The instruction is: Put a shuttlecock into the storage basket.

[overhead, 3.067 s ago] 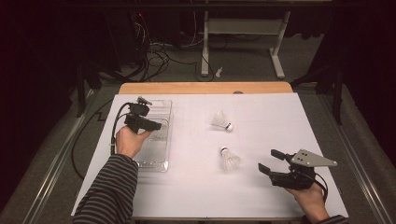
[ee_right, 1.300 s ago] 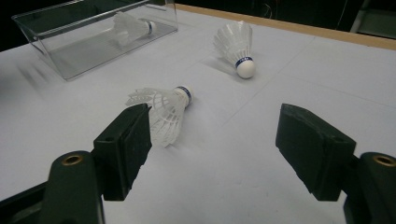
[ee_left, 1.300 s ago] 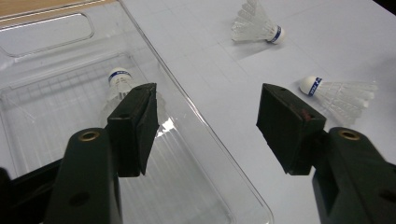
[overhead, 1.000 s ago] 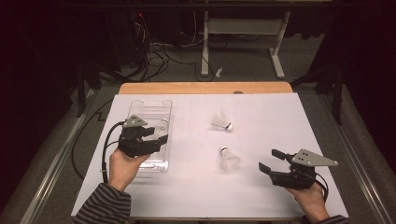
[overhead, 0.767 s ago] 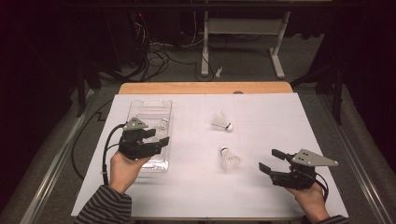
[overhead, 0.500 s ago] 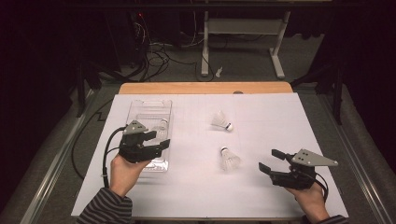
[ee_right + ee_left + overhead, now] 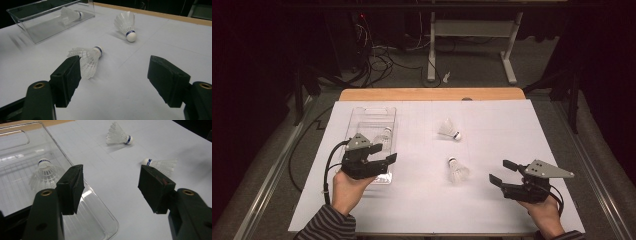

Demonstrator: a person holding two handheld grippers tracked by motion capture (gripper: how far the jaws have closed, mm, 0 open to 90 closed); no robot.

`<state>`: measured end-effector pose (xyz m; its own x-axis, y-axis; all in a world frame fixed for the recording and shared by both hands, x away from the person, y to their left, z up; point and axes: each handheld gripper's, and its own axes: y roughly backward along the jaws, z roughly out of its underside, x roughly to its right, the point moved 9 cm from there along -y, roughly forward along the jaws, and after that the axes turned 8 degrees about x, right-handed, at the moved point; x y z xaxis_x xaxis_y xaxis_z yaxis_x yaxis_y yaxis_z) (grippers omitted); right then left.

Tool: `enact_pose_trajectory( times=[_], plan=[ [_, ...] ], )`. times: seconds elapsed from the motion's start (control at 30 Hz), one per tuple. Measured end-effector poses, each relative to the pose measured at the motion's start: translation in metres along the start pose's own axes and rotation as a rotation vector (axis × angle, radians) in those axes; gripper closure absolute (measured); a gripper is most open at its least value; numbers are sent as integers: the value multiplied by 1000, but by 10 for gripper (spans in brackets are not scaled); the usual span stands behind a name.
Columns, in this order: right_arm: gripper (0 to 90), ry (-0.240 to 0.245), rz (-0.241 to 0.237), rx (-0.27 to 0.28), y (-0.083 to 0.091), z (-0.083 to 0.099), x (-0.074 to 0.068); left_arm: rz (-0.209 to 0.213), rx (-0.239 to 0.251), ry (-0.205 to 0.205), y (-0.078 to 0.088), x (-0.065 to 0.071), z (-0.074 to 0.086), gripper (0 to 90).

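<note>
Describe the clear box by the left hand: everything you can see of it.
The box is a long, shallow, clear plastic bin with rounded corners, a thin rim and no lid. It sits flat at the left of the white sheet, long side running away from the person. One shuttlecock lies inside it. The left tongs, open, hover over its near end; no contact is evident.

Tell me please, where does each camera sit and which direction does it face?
High view: above the person's side, facing forward and down; shows both hands, left gripper, right gripper.
Left gripper view: along open jaws, toward clear tray.
Right gripper view: along open jaws, across the table.
Shared: nearer shuttlecock.
</note>
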<state>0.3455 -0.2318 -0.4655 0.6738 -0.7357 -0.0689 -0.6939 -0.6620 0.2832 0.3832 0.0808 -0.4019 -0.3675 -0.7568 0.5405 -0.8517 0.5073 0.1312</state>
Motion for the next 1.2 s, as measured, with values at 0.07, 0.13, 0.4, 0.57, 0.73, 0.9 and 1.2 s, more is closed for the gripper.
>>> enact_pose_trajectory(
  times=[0.07, 0.13, 0.4, 0.57, 0.73, 0.9, 1.2],
  plan=[
    [276, -2, 1, -2, 0, 0, 0, 4, 7, 1, 1, 0, 1, 383],
    [276, -4, 1, 1, 0, 0, 1, 6, 16, 0, 3, 0, 1, 384],
    [276, -5, 1, 2, 0, -1, 0, 32, 36, -20, 8, 6, 7, 383],
    [275, -9, 3, 1, 0, 0, 0, 43, 42, -22, 12, 8, 11, 381],
    [276, -8, 4, 0, -1, 0, 1, 54, 58, -15, 15, 8, 14, 378],
    [275, -5, 4, 1, -1, 0, 1, 54, 66, -14, 16, 6, 17, 375],
    [276, -5, -2, 1, 0, -1, 0, 50, 76, -13, 20, 5, 21, 373]
  ],
)
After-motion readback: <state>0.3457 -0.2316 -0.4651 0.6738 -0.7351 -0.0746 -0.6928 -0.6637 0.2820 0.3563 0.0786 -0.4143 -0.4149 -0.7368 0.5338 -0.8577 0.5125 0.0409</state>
